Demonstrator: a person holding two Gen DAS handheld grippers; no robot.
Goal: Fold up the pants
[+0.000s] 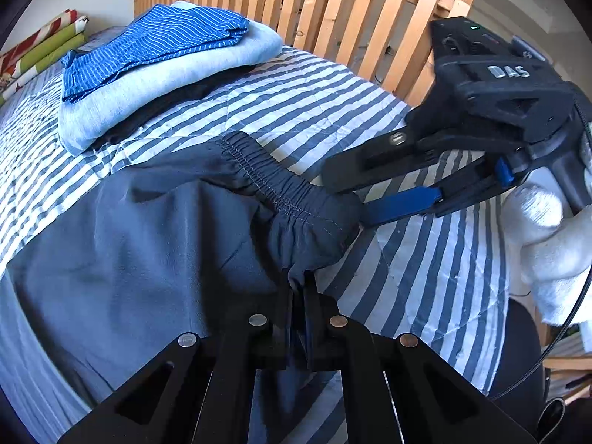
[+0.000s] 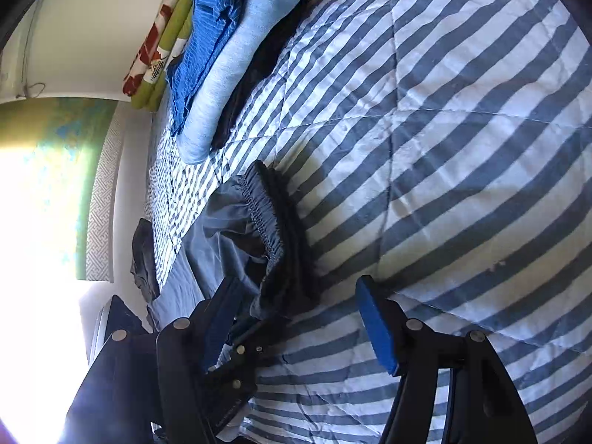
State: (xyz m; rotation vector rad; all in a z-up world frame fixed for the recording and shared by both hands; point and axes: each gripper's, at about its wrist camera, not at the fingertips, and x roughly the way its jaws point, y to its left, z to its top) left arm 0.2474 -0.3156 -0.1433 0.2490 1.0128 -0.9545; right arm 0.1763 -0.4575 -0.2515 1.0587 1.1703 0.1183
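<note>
A pair of slate-grey thin-fabric pants (image 1: 122, 244) with a gathered elastic waistband (image 1: 259, 177) lies spread on a bed covered by a blue-and-white striped quilt (image 1: 333, 111). The left gripper (image 1: 298, 285), black with its fingers pressed together, pinches a bunched corner of the pants' waist end near the bottom centre of the left wrist view. The right gripper (image 2: 296, 296) is held by a hand in a white glove (image 1: 547, 229); its blue-padded fingers (image 2: 377, 325) are spread apart, with the waistband corner lying between them but not pressed by the pads. In the left wrist view one blue finger reaches up to the edge of the waistband.

Farther back on the quilt sits a stack of folded clothes: a blue garment with thin white stripes (image 1: 148, 48) on a pale blue folded garment (image 1: 177, 81), with a dark garment (image 1: 155, 114) underneath. Behind the bed stands a wooden slatted headboard (image 1: 333, 11). Red, white and green patterned cushions (image 1: 44, 48) lie beside the wall.
</note>
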